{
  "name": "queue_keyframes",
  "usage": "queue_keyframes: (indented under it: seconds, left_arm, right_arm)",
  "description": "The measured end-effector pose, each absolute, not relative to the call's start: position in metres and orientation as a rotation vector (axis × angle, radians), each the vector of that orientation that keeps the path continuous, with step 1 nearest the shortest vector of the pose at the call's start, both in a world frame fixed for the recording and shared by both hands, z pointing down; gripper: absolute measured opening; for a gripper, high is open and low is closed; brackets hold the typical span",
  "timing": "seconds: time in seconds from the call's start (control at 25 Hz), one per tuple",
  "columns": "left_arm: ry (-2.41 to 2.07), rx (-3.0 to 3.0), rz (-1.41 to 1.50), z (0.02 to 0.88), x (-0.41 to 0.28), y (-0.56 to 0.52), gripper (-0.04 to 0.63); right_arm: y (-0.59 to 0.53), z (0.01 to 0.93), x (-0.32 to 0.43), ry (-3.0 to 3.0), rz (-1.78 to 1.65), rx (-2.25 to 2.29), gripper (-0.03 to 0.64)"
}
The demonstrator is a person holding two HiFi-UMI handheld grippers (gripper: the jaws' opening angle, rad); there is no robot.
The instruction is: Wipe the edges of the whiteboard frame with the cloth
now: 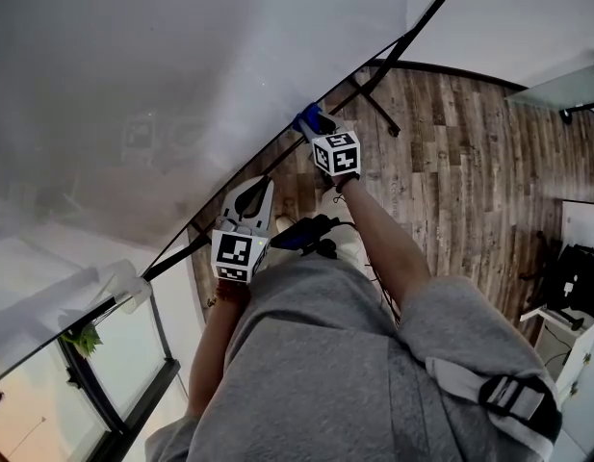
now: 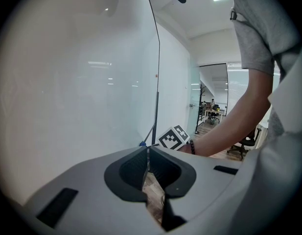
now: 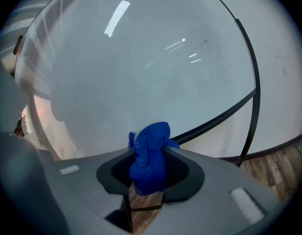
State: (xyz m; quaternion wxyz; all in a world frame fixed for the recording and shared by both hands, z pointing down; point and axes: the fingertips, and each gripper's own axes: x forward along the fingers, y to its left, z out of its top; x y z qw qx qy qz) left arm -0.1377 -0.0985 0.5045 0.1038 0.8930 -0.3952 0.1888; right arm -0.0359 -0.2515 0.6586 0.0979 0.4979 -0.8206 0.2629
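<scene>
The whiteboard (image 1: pixel 181 85) fills the upper left of the head view, and its black frame (image 1: pixel 426 10) runs diagonally along its lower edge. My right gripper (image 1: pixel 319 128) is shut on a bunched blue cloth (image 1: pixel 308 119), which it holds against that frame. In the right gripper view the cloth (image 3: pixel 151 146) sticks up between the jaws of my right gripper (image 3: pixel 150 154), just in front of the frame rail (image 3: pixel 224 112). My left gripper (image 1: pixel 258 189) sits lower along the same edge, shut and holding nothing. Its own view shows the left gripper (image 2: pixel 147 150) beside the frame's edge (image 2: pixel 156 106).
Wood floor (image 1: pixel 451 142) lies below the board, and the stand's black leg (image 1: pixel 378 104) crosses it. A glass partition (image 1: pixel 123 354) with a green plant (image 1: pixel 80 340) is at the lower left. A black chair (image 1: pixel 576 277) and white furniture (image 1: pixel 576 354) stand at the right.
</scene>
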Motion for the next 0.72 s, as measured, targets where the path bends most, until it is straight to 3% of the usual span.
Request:
queue_keyframes:
  seconds: [0.72]
  left_arm:
    - [-1.271,2.581,0.514,0.506,-0.194,-0.081,0.023]
  right_arm:
    - [-0.226,0.659,-0.079,-2.448,0.826,1.461,0.132]
